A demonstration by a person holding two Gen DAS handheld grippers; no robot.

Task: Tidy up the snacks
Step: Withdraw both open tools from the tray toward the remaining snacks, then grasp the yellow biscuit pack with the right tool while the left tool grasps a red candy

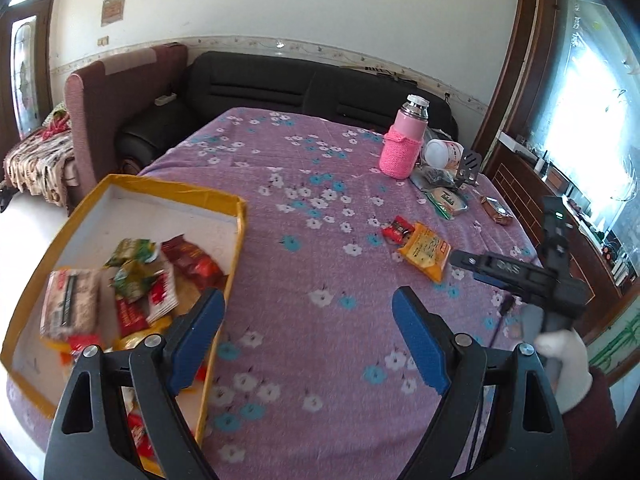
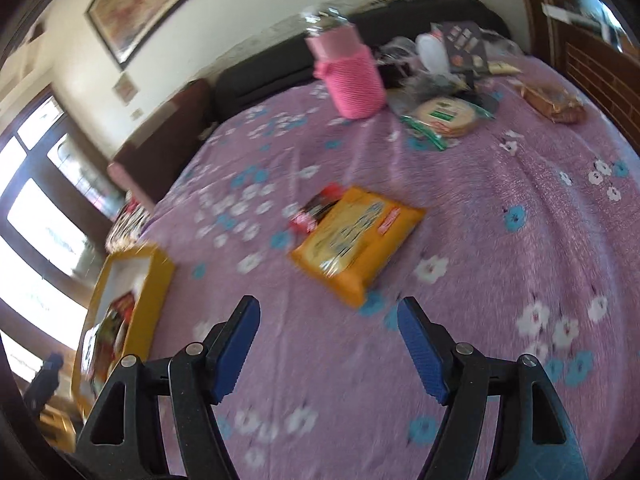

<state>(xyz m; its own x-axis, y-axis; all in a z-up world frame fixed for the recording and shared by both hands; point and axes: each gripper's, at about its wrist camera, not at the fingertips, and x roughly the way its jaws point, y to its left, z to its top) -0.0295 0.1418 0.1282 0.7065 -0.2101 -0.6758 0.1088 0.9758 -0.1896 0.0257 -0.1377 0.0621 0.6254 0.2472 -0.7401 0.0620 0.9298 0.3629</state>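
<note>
two grippers hang over the flowered desk (image 1: 320, 240). the left gripper (image 1: 308, 336) has its jaws spread and empty, with the yellow box (image 1: 160, 200) of snacks at nine o'clock. the right gripper (image 2: 328, 344) also has its jaws apart and empty, the orange packet (image 2: 356, 240) lying at twelve o'clock with a red sweet (image 2: 316, 208) touching it.

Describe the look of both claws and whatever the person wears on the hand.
Both the left claw and right claw have black angular arms, silver pivot bolts and ribbed blue pads. The hand wears a white glove above a dark red sleeve.
</note>
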